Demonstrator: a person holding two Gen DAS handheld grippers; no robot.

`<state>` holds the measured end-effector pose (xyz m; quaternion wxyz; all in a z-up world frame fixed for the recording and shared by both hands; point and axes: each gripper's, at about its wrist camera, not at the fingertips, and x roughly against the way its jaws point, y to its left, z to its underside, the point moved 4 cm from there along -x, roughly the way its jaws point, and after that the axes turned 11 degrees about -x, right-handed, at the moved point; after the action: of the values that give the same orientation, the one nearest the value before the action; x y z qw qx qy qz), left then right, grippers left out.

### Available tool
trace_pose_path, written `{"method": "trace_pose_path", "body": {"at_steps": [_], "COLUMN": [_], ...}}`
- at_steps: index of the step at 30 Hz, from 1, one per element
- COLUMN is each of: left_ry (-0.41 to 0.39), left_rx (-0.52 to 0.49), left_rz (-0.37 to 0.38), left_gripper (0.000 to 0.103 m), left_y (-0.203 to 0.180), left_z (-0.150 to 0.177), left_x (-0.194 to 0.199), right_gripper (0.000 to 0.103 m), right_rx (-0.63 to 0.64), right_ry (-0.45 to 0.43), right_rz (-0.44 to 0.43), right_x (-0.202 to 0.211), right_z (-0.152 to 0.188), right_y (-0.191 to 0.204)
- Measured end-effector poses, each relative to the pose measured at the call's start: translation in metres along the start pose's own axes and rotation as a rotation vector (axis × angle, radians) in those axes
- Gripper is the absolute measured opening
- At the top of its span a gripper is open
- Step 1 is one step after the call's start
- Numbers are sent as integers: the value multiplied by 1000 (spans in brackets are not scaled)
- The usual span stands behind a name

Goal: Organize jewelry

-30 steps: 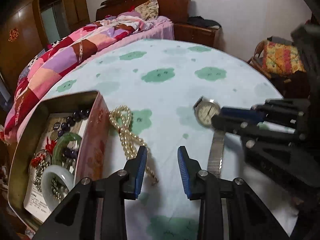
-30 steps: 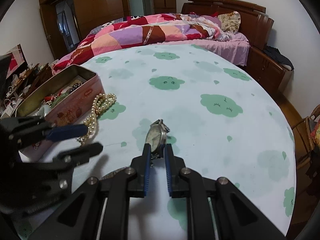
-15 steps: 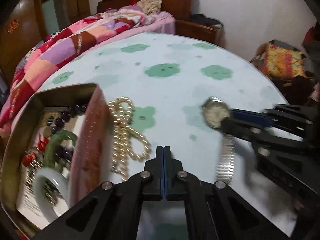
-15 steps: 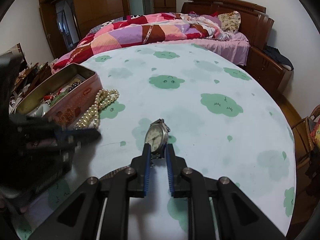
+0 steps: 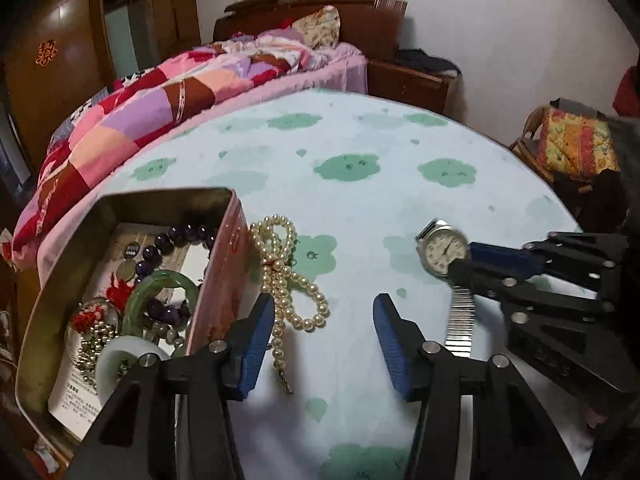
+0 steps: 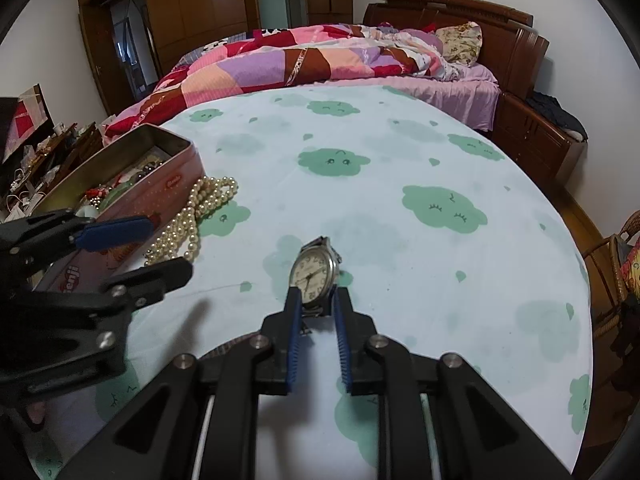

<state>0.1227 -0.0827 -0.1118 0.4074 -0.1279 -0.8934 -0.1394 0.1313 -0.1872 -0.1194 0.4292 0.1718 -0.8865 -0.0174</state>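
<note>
Grippers: my left gripper (image 5: 324,344) has just been opening, jaws apart, nothing between the pads; tail of the pearl necklace (image 5: 286,280) lies just beside its left pad.
Right: my right gripper (image 6: 316,312) clenched on the wristwatch (image 6: 314,272), dial facing up, band hanging below.
Necklace: on the tablecloth (image 5: 360,140), touching the tin's side.
Tin (image 5: 224,280): open, left edge of table, holds beads and bangles.
Behind: bed (image 6: 320,60) with patchwork quilt.

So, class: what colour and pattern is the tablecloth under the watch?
Pale blue tablecloth with green cloud faces; the right wrist view shows it best.
</note>
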Motion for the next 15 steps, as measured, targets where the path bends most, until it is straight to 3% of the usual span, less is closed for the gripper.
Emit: {"method": "trace_pose_path", "body": {"at_steps": [7,15], "left_ry": [39,58], "left_rx": [-89,-116], "left_rz": [-71,-76], "left_gripper": [55,57], "left_y": [-7,-6], "left_z": [-12,-29], "left_x": [-22,-41], "right_gripper": [21,21], "right_rx": [-1,-6], "right_ry": [0,-3], "right_rz": [0,-2], "right_x": [-1,-1], "right_z": [0,0], "right_y": [0,-1]}}
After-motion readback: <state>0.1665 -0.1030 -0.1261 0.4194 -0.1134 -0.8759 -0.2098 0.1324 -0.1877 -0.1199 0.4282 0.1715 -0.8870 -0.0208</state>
